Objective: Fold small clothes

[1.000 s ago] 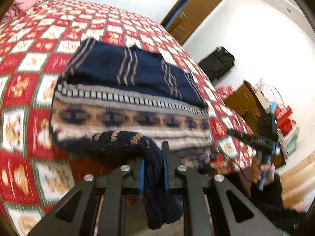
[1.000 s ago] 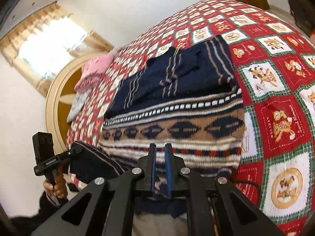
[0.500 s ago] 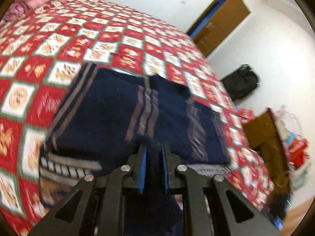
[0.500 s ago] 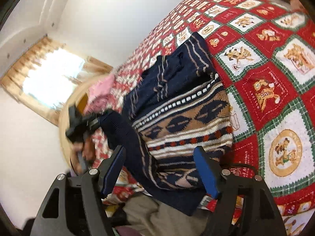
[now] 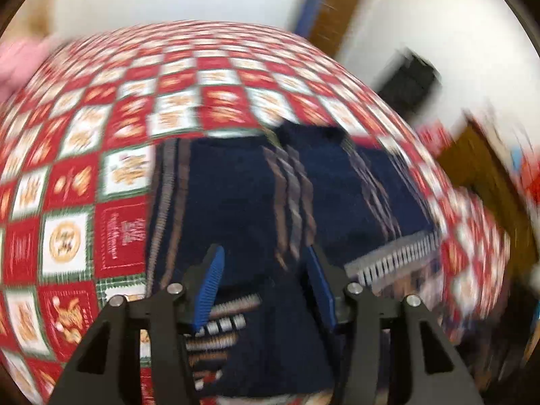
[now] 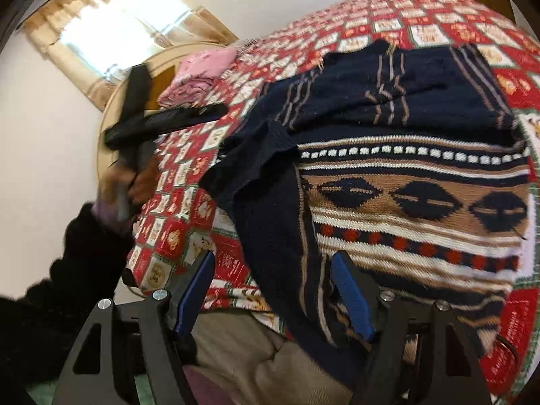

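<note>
A navy, tan and white patterned knit sweater [image 6: 415,199] lies on the red checked bedspread [image 6: 435,23], its navy top part folded over the patterned band. One navy sleeve [image 6: 270,209] drapes across its near left side and over the bed edge. My right gripper [image 6: 275,295] is open, its blue pads either side of that sleeve's hanging end. My left gripper [image 5: 263,287] is open just above the sweater [image 5: 236,202]; it also shows in the right wrist view [image 6: 162,121], held above the bed to the sweater's left.
Folded pink clothes [image 6: 202,71] lie near the round wooden headboard [image 6: 108,128] under a curtained window. A brown door [image 5: 337,3], a black bag [image 5: 411,81] and a wooden cabinet [image 5: 489,182] stand off the bed's far side.
Both grippers were shut on the sweater's near edge. The right opened first, then the left carried the sleeve over the sweater and opened, letting it go.
</note>
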`<state>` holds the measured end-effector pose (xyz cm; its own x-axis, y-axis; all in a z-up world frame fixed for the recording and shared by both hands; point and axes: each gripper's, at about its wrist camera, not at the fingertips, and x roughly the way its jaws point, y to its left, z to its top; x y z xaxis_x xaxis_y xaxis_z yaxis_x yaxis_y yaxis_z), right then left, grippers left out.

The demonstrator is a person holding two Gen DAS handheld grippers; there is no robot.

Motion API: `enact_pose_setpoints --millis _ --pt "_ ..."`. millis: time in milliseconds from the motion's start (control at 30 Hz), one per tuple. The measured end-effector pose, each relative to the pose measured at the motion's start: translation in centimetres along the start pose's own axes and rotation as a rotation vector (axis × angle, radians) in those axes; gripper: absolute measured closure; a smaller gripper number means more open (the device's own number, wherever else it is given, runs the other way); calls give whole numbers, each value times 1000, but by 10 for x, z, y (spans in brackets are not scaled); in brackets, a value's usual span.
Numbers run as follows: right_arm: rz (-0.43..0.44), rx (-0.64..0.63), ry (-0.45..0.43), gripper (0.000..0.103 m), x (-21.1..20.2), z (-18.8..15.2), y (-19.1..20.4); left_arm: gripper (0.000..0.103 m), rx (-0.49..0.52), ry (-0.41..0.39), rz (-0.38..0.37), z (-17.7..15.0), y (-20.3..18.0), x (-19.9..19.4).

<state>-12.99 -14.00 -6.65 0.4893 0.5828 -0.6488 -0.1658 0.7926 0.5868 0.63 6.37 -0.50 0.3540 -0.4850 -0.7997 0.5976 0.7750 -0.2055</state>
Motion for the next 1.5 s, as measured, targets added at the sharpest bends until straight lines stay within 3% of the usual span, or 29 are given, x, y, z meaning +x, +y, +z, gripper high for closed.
enact_pose_setpoints --millis 133,167,300,567,767,833,900,1033,1167,1300,1400,1500 --pt "-18 66 -15 30 -6 4 -18 46 445 -33 94 -26 -52 -6" --pt "-30 82 -22 30 -9 3 -23 40 573 -48 96 -33 -65 -7" --pt "-39 191 -40 30 -15 6 -47 34 845 -19 17 -30 -86 2" --pt "-96 318 -41 30 -29 12 -78 34 1193 205 -142 -12 -118 51" --pt "-130 409 -101 30 -53 12 -100 37 1284 386 -302 -31 -135 88" --pt "-138 442 -113 30 -57 11 -108 37 1290 444 -316 -43 -136 99" --pt "-135 461 -119 30 -57 11 -114 39 1254 395 -329 -45 -135 96" --pt "-123 464 -130 30 -54 11 -117 60 963 324 -369 -33 -112 87" --pt "-115 471 -142 30 -53 6 -118 85 635 170 -282 -30 -84 74" --pt "-125 482 -159 30 -58 3 -120 89 379 110 -228 -33 -69 74" --pt "-119 448 -170 30 -63 1 -112 90 335 100 -170 -37 -76 75" --pt "-110 396 -165 30 -61 -2 -101 91 264 52 -183 -26 -73 65"
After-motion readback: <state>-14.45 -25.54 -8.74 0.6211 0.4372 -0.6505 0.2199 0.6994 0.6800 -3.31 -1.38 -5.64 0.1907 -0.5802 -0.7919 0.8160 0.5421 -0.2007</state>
